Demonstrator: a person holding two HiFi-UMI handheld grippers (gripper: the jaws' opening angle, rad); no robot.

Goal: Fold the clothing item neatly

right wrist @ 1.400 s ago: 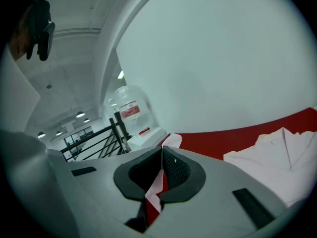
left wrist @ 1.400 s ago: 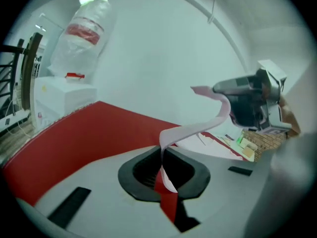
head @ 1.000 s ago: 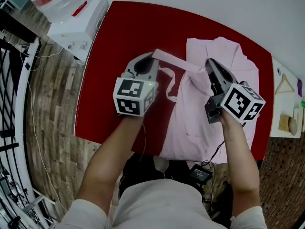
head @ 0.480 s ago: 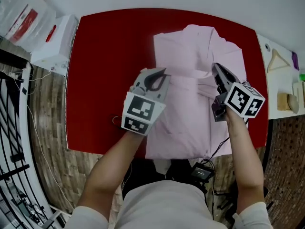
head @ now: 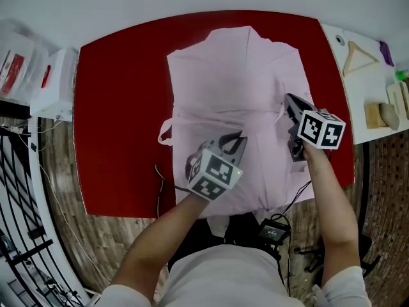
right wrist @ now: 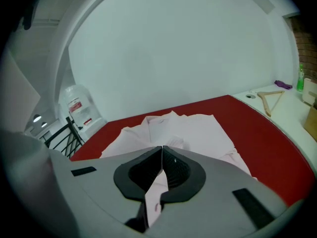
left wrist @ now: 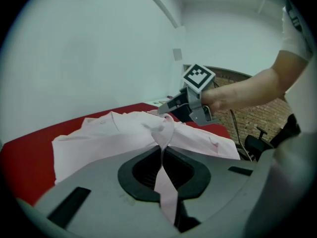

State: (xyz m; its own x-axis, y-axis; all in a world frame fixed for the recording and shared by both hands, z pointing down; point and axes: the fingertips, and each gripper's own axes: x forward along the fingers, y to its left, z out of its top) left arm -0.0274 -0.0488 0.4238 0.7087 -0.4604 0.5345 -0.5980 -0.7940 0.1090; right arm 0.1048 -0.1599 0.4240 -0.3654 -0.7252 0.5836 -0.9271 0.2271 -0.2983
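Head cam sits above the near edge of the red table (head: 121, 107), looking steeply down at mid-range with the whole top in frame. The left tongs (head: 238, 139) cam rides low behind its jaws, close to the cloth. It faces across the pink shirt (head: 230, 88) toward the white wall (left wrist: 99, 58) and catches the right tongs (left wrist: 163, 109). The right tongs cam is equally low and close, facing along the table to the far wall, black railing (right wrist: 64, 133) at left. I get the pink shirt and red table in all three; the wooden hanger (head: 358, 56) shows in head and right cams only.
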